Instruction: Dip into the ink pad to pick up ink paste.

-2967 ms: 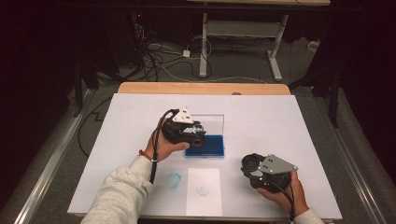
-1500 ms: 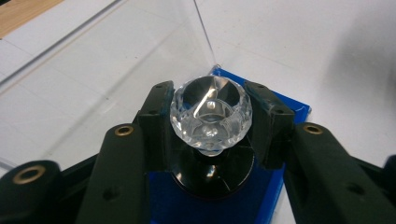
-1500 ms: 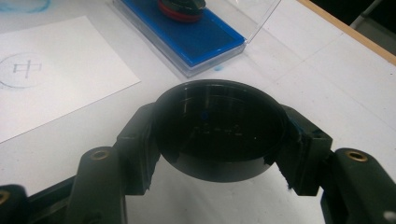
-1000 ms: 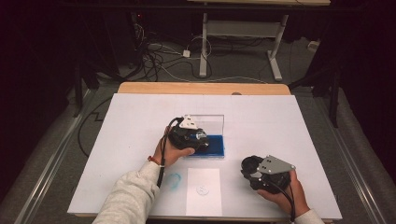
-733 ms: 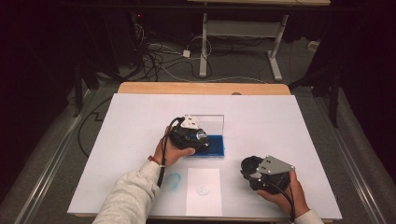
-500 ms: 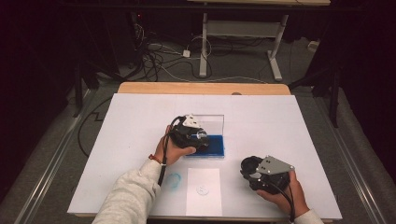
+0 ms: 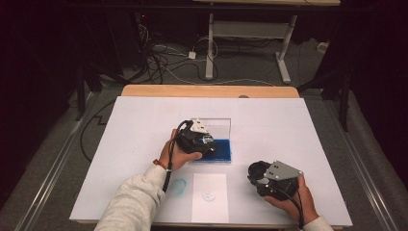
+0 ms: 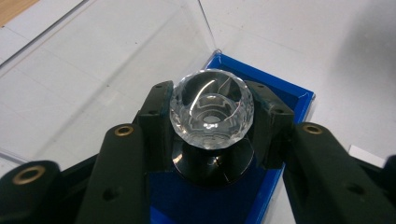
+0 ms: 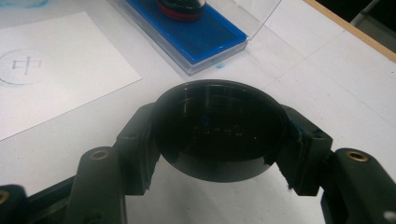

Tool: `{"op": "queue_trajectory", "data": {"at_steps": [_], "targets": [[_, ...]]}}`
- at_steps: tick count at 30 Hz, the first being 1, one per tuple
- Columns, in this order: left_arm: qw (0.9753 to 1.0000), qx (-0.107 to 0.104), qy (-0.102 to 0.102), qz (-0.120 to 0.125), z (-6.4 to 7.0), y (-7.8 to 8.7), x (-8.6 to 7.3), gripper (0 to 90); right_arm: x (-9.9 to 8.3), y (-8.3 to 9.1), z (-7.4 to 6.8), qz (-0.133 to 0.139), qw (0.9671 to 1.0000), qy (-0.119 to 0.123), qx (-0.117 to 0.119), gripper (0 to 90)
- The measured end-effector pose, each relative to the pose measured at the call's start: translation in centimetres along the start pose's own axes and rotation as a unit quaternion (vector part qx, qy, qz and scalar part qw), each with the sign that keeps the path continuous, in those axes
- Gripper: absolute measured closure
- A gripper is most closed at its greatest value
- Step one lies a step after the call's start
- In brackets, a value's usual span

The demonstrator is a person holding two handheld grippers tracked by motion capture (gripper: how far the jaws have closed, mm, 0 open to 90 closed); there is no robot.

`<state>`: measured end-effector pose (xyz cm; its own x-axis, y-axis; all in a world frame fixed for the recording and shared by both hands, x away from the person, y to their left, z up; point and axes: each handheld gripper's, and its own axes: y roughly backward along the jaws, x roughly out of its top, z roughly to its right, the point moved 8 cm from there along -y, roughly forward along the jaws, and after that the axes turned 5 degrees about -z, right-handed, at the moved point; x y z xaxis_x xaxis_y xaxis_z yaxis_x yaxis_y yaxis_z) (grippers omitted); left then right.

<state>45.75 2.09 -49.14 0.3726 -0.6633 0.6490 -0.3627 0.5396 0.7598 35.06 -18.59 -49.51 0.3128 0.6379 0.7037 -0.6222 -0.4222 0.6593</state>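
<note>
Lowered, left hand-held gripper [image 8: 210,140] clamps stamp [image 8: 211,108].

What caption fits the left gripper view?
Left tool grips a stamp's crystal knob, pressing it onto the blue ink pad.

**White worktop and what lies on it**

The white-covered rectangular worktop [image 7: 144,125] has a bare light wooden strip [image 7: 207,91] along its far edge. Near the middle lies a shallow blue ink pad tray [image 7: 222,150] with a clear plastic lid [image 7: 219,123] standing open on its far side. Between the tray and the near edge lies a white paper sheet [image 7: 208,197] bearing a faint round stamp mark [image 7: 208,196]. Just left of the sheet, a blue ring-shaped ink smudge [image 7: 179,186] marks the surface.
</note>
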Motion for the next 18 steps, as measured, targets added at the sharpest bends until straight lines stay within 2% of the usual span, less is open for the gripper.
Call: {"op": "queue_trajectory", "data": {"at_steps": [3, 11, 15, 17, 18], "targets": [[0.9999, 0.013, -0.007, -0.006, 0.12, -0.05, 0.05, 54.6, 0.01, -0.01, -0.07, -0.001, 1.0000, 0.002, 0.001, 38.8], [0.9995, 0.020, -0.018, -0.016, 0.13, 0.00, 0.00, 54.7, -0.02, -0.02, 0.04, 0.000, 1.0000, 0.000, 0.000, 38.8], [0.9999, 0.007, -0.003, -0.013, -0.05, 0.07, 0.15, 54.7, 0.00, 0.03, 0.11, 0.001, 1.0000, -0.001, -0.001, 38.8], [0.9999, 0.004, -0.003, -0.014, -0.03, 0.17, 0.28, 54.7, 0.00, 0.10, 0.18, 0.002, 1.0000, -0.002, -0.002, 38.8], [1.0000, -0.004, -0.001, -0.007, 0.06, 0.41, 0.46, 54.7, 0.00, 0.12, 0.22, 0.002, 1.0000, -0.002, -0.003, 38.8]]}}
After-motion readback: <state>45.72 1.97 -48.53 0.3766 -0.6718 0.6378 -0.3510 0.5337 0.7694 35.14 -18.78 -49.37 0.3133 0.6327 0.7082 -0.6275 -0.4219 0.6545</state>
